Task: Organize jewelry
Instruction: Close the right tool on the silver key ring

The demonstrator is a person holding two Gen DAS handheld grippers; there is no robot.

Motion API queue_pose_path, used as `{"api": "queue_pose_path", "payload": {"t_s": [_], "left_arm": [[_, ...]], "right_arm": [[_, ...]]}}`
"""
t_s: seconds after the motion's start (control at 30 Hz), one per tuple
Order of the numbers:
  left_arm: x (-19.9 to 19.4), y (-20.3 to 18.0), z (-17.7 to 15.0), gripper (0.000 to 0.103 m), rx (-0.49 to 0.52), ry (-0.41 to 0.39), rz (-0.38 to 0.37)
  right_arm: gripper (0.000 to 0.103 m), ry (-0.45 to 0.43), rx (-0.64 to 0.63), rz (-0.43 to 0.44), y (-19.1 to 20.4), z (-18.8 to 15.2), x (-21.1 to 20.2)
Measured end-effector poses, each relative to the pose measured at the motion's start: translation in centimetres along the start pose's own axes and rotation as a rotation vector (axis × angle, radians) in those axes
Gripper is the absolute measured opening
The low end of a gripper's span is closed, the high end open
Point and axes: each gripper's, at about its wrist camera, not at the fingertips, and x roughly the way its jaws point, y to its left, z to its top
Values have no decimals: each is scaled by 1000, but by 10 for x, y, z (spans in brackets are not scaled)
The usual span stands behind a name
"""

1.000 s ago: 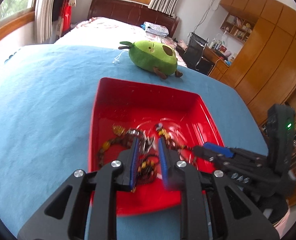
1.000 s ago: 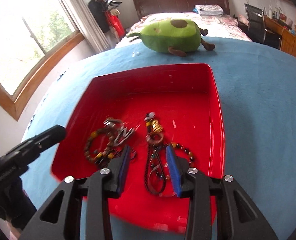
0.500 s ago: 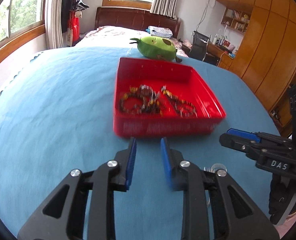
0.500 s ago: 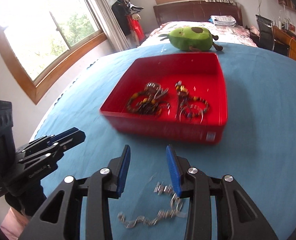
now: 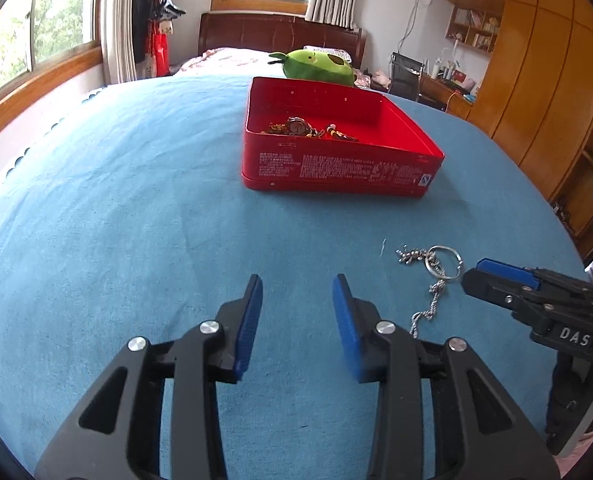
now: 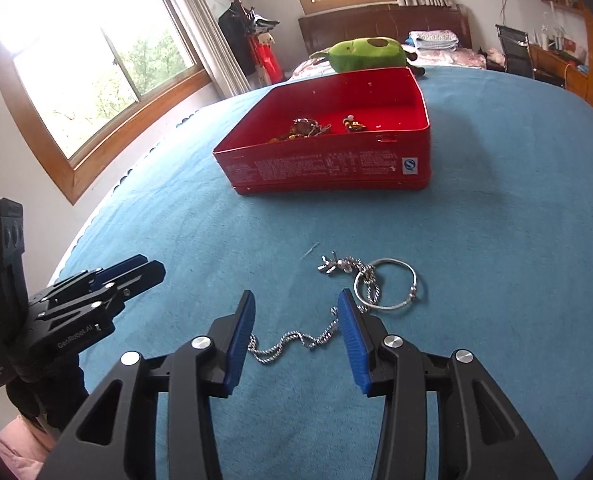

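Observation:
A red tin box point(image 5: 336, 168) point(image 6: 328, 168) stands on the blue cloth and holds bead bracelets and a watch point(image 5: 296, 126) point(image 6: 304, 128). A silver chain point(image 6: 292, 340) with a silver bangle point(image 6: 392, 284) lies on the cloth in front of the box; it also shows in the left wrist view point(image 5: 436, 272). My right gripper point(image 6: 296, 304) is open and empty, low over the chain, which runs between its fingers. My left gripper point(image 5: 297, 286) is open and empty, over bare cloth to the left of the chain.
A green avocado plush point(image 5: 316, 66) point(image 6: 368, 54) sits behind the box. The blue cloth point(image 5: 116, 200) covers the whole table. A bed, windows on the left and wooden cabinets on the right lie beyond.
Both grippers have pulled back from inside the red box to the near side of the table and lowered. The silver chain and bangle have come into view by the right gripper.

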Motion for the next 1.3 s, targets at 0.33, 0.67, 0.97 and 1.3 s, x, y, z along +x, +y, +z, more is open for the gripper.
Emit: {"api": "queue_pose_path", "payload": {"t_s": [0.33,0.67,0.97,1.3], "left_arm": [[5,5,-5,48,11,-22,69],[11,19,-2,75,-52,-13,79],[14,26,-1,87,-76,-14,132],[13,30,-2,89,-101,-2,126]], "right_arm": [[49,-8,-6,-17,-6,-9,-1],[49,-40,142,-62,-53,-2,-10],[49,63,187,-102,-79,7,20],[57,126,124,-113,-64,14,47]]}}
